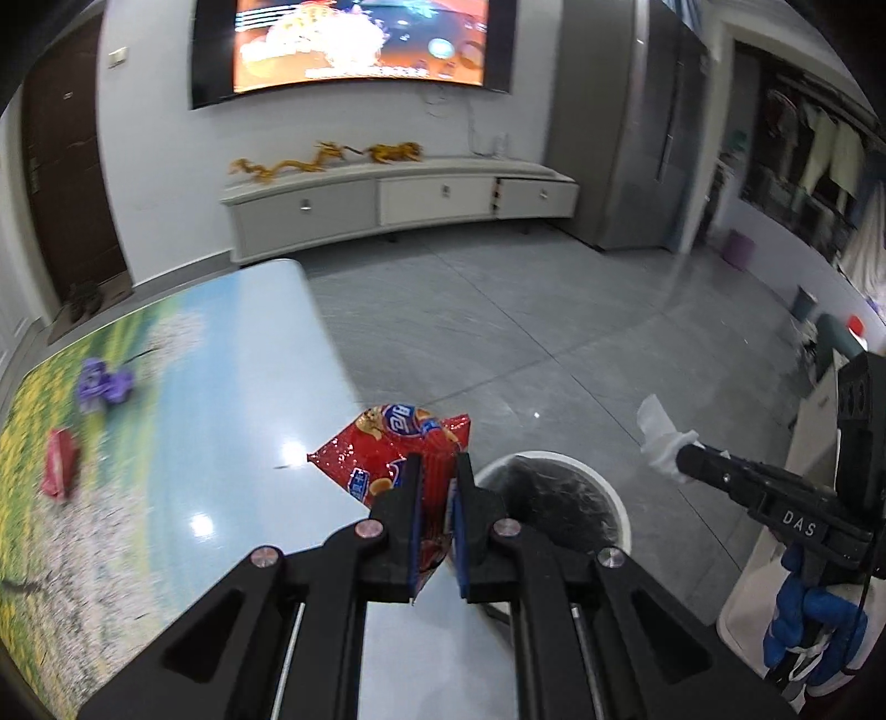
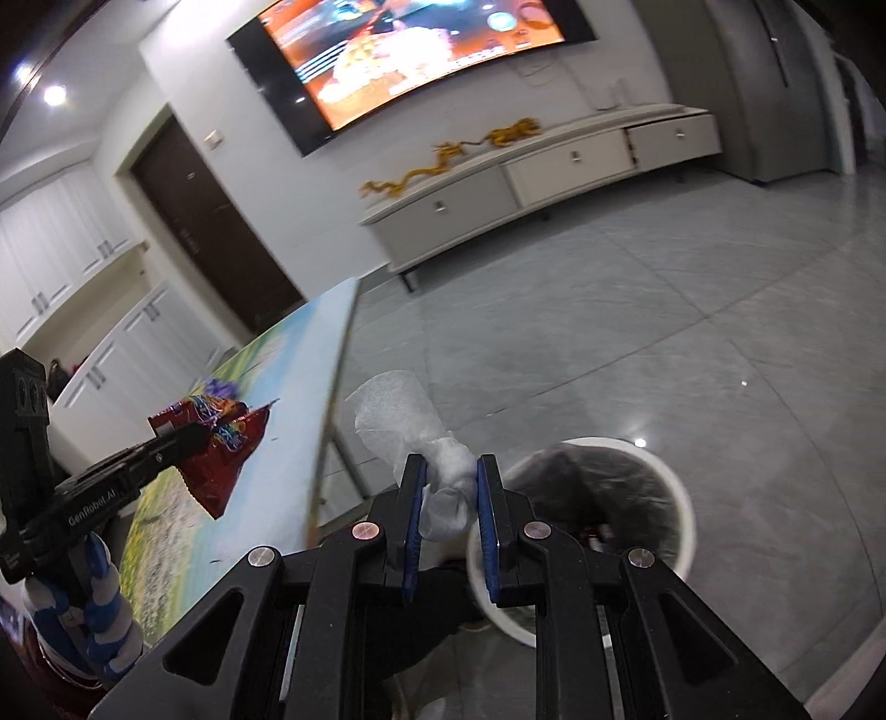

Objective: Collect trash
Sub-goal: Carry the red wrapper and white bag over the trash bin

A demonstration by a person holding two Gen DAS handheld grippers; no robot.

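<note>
Left gripper (image 1: pixel 437 520): pinching a red snack bag (image 1: pixel 396 451) by its lower half, held in the air above the table's right edge, just beside the bin.

Right gripper (image 2: pixel 451 509): pressed onto a white tissue (image 2: pixel 407 415), crumpled end between the pads, loose end fanning upward; held off the table, beside the bin's rim.

Bin (image 1: pixel 612 501): round, white rim, dark liner, on the floor just off the table's right edge. Some contents show inside, too blurred to name.

Handling, judged: the bag is light, crinkly and slick foil; a grip across a flat fold or seam holds best, and a corner grip may slip. The tissue is very light and soft, compresses to nothing, and may cling to a pad on release.

Left on the table (image 1: pixel 232 387): a red wrapper (image 1: pixel 60 464) near the left edge and a purple wrapper (image 1: pixel 102 384) beyond it, toward the far left corner; both well apart from the grippers.

Surroundings: wall TV (image 1: pixel 354 44), low white cabinet (image 1: pixel 387 202) with gold dragon figures (image 1: pixel 288 166), grey tile floor.

Obstructions: none seen between either gripper and the bin; the two grippers are near each other over the same opening and could crowd.
</note>
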